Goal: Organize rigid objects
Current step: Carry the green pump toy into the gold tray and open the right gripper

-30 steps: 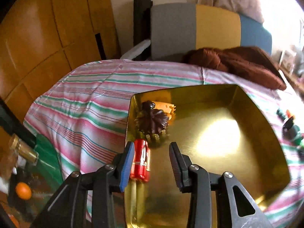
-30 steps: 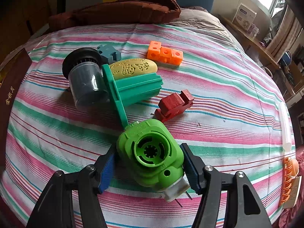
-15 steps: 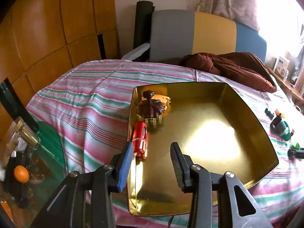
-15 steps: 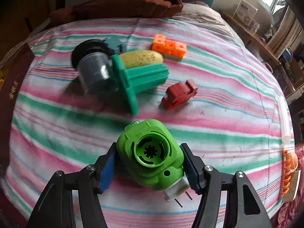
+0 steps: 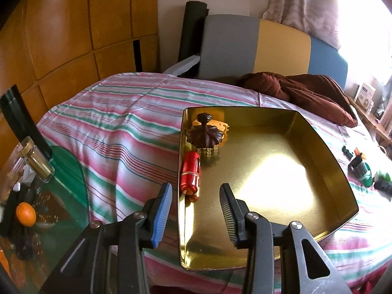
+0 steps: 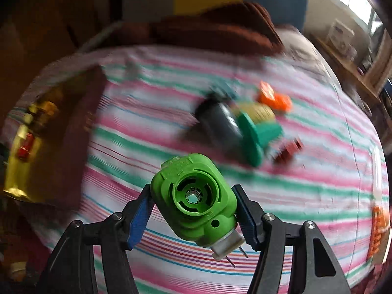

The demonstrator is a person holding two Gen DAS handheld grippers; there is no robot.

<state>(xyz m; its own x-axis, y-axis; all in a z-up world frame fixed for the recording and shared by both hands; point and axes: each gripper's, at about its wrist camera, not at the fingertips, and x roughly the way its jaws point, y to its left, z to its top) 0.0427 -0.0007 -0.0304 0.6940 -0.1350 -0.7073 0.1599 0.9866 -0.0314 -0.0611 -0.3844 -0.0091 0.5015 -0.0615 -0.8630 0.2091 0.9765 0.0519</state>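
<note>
My right gripper (image 6: 192, 216) is shut on a bright green motor housing (image 6: 194, 202) and holds it above the striped bedcover. Behind it, blurred, lie a dark jar (image 6: 220, 122), a teal finned part (image 6: 259, 134), a yellow block (image 6: 257, 111), an orange block (image 6: 275, 99) and a red piece (image 6: 289, 150). The gold tray (image 5: 325, 147) sits on the bed and appears at the left edge of the right wrist view (image 6: 17, 171). In it lie a red cylinder (image 5: 190, 172), a dark brown fluted knob (image 5: 205, 134) and a yellow piece (image 5: 220, 126). My left gripper (image 5: 194, 207) hangs open and empty over the tray's near left corner.
A brown blanket (image 5: 306, 93) is bunched at the head of the bed, before a grey, yellow and blue headboard (image 5: 257, 49). A glass side table (image 5: 49, 196) with a bottle (image 5: 36, 161) and an orange stands at the left. Shelves line the right wall (image 6: 355, 56).
My right gripper has lifted the green housing off the bedcover and swung left, so the tray now shows. My left gripper has drawn back from the red cylinder, which stays in the tray.
</note>
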